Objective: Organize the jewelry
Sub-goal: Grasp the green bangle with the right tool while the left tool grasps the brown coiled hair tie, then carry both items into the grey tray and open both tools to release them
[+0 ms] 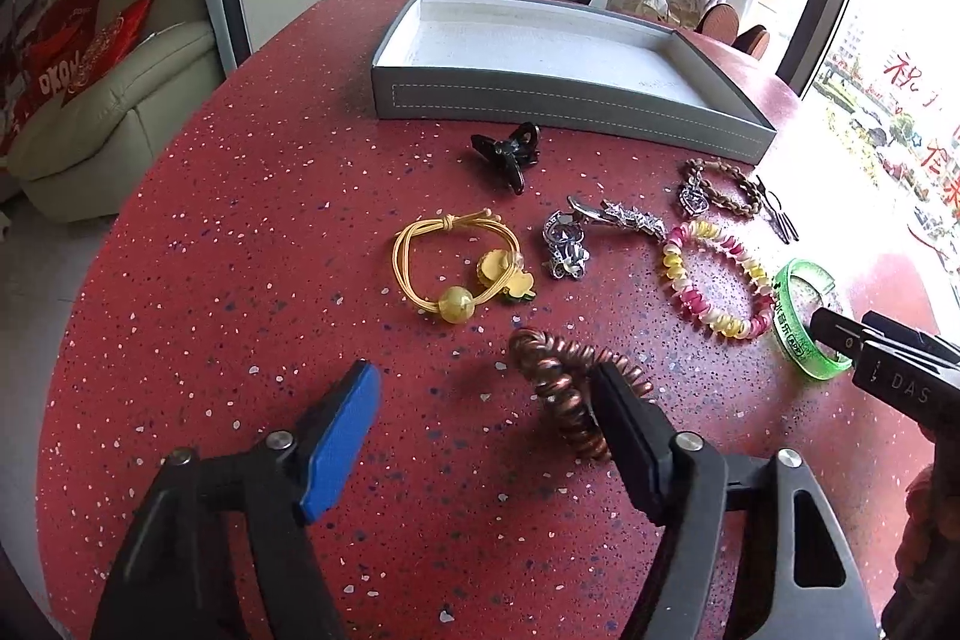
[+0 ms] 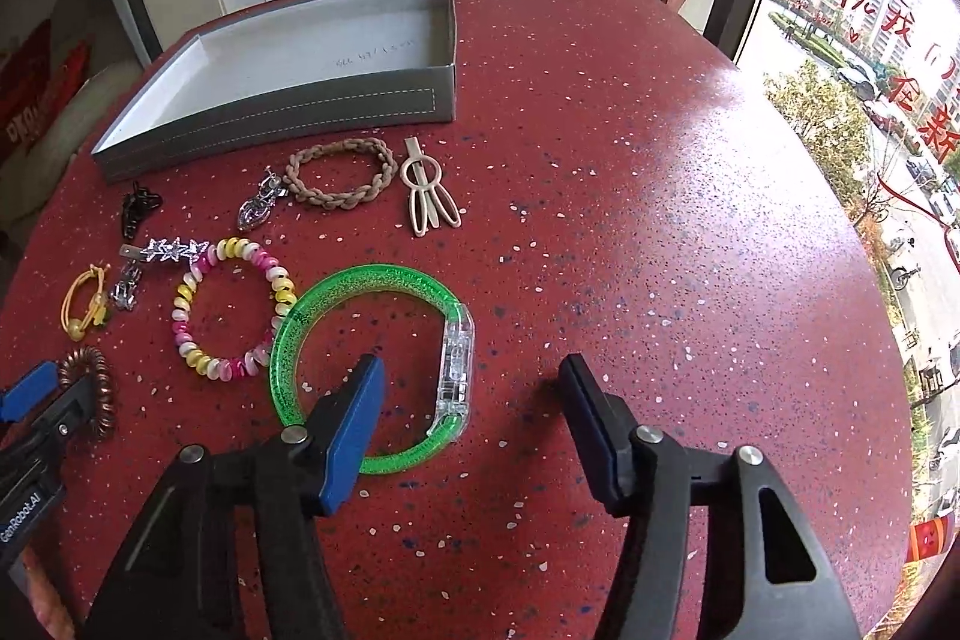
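The right claw (image 2: 468, 388) is released, fingers spread wide. The green bangle (image 2: 366, 364) lies flat on the table (image 2: 660, 220) directly beneath it; the clear clasp section sits between the fingers, long axis running away from the claw, and the left finger appears to reach inside the ring. The left claw (image 1: 486, 400) is also released, its right finger over the copper coil tie (image 1: 564, 388). The gray tray (image 1: 540, 100) lies ahead, well apart. Loose pieces count ten: four bracelets or bands, two hair ties, four clips.
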